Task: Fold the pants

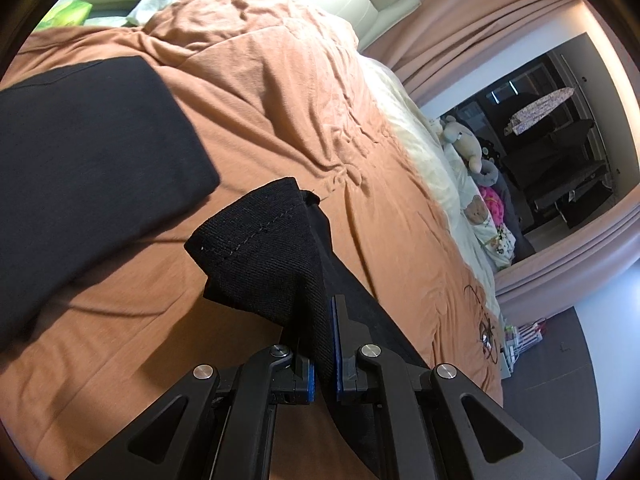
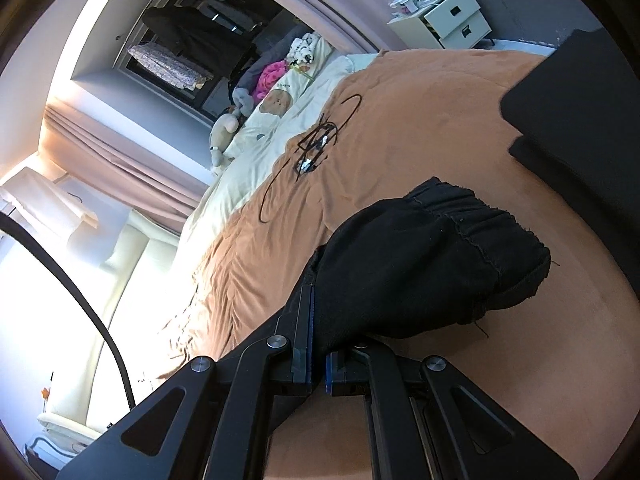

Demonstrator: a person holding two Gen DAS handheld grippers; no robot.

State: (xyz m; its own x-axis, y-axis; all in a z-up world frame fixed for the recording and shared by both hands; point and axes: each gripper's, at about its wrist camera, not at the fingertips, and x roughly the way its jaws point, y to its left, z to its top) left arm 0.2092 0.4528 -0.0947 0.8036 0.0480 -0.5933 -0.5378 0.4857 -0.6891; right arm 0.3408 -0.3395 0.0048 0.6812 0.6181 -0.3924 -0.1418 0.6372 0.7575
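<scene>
The black pants are held up over an orange bedspread (image 1: 280, 112). In the left wrist view my left gripper (image 1: 322, 320) is shut on a hemmed corner of the pants (image 1: 260, 248), which droops over the fingers. In the right wrist view my right gripper (image 2: 318, 320) is shut on the gathered elastic waistband of the pants (image 2: 432, 264), which flops to the right over the right finger. A folded black garment (image 1: 80, 152) lies flat on the bed at the left; it also shows in the right wrist view (image 2: 580, 112) at the upper right.
A black cable tangle (image 2: 316, 140) lies on the bedspread. A cream blanket (image 2: 276, 120) and soft toys (image 1: 464, 140) lie along the bed's far side. A white nightstand (image 2: 444, 12) stands beyond the bed. Pink curtains (image 1: 480, 28) hang by an open wardrobe.
</scene>
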